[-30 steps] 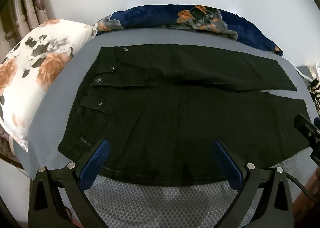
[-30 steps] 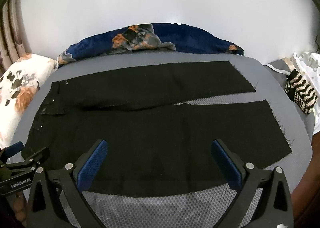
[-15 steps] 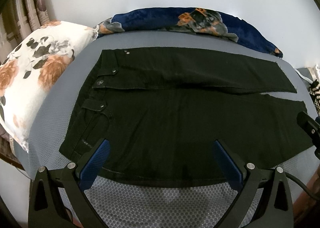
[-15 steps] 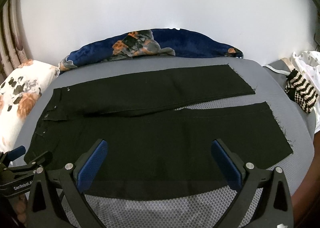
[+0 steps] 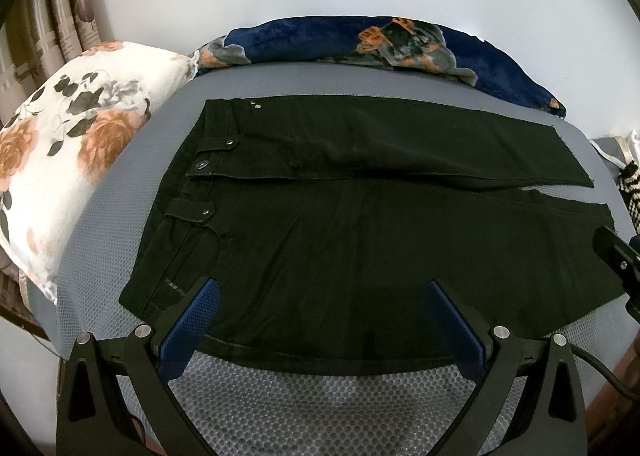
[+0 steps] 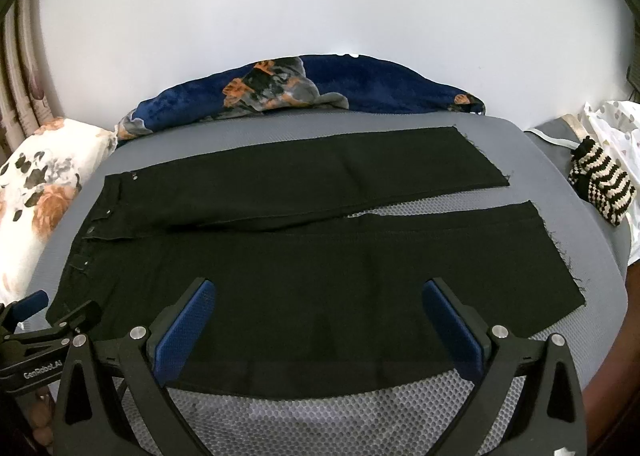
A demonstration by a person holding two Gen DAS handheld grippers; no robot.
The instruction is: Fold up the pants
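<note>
— What is the biggest thing here?

— The bed (image 5: 120,192), with a grey mesh cover. It fills most of both views. A white wall (image 6: 320,8) stands behind it.

— And where are the pants?

— The black pants (image 5: 360,240) lie flat on the bed, spread out with the front side up. The waistband with its metal buttons is at the left, and the two legs run to the right. Near the frayed hems the legs are a little apart, so a narrow strip of the grey cover shows between them.

— How do they lie relative to the tongs?

— The left tongs (image 5: 320,320) are spread wide, holding nothing. They hover above the near edge of the pants, close to the waist and hip. The left blue pad is over the pocket area. I cannot tell if the pads touch the cloth. The right tongs (image 6: 318,316) are also spread wide and empty. They hover above the near edge of the closer leg, more toward the hem.

— What else is on the bed?

— A dark blue blanket (image 5: 400,40) with orange flowers lies along the far side, by the wall. A white pillow (image 5: 72,144) with orange and grey flowers is at the left, beside the waistband. At the right edge there is a small knitted piece (image 6: 604,184) with black and cream stripes.
</note>
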